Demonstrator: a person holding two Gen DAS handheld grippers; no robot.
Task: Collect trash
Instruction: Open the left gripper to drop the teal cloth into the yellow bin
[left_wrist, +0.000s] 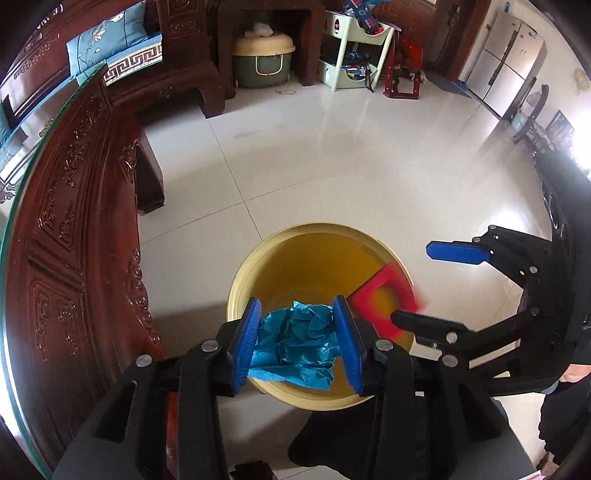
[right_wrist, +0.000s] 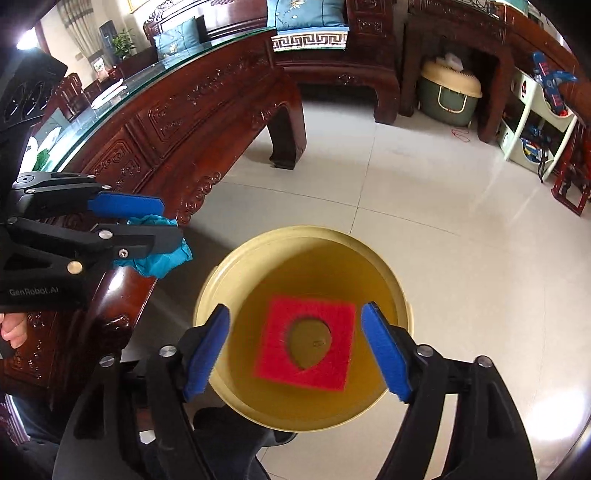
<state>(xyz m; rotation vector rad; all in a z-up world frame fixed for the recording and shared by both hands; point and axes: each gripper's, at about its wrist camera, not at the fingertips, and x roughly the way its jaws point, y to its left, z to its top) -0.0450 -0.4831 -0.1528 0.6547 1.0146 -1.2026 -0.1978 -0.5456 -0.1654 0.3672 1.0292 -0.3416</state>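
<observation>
1. Now the left gripper has its jaws clamped on crumpled blue paper above the yellow bin; released near the rim, it could land on the floor.
2. The right gripper jaws stand open, empty.
3. Only the right wrist view shows the red square piece whole, inside the bin.

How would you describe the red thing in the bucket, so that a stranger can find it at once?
Look for the round yellow bucket on the pale tiled floor, beside the carved dark wooden table. Inside it is a flat red square with a round hole through its middle. Unlike the crumpled blue paper pinched in the left hand-held gripper, it is not gripped.
</observation>
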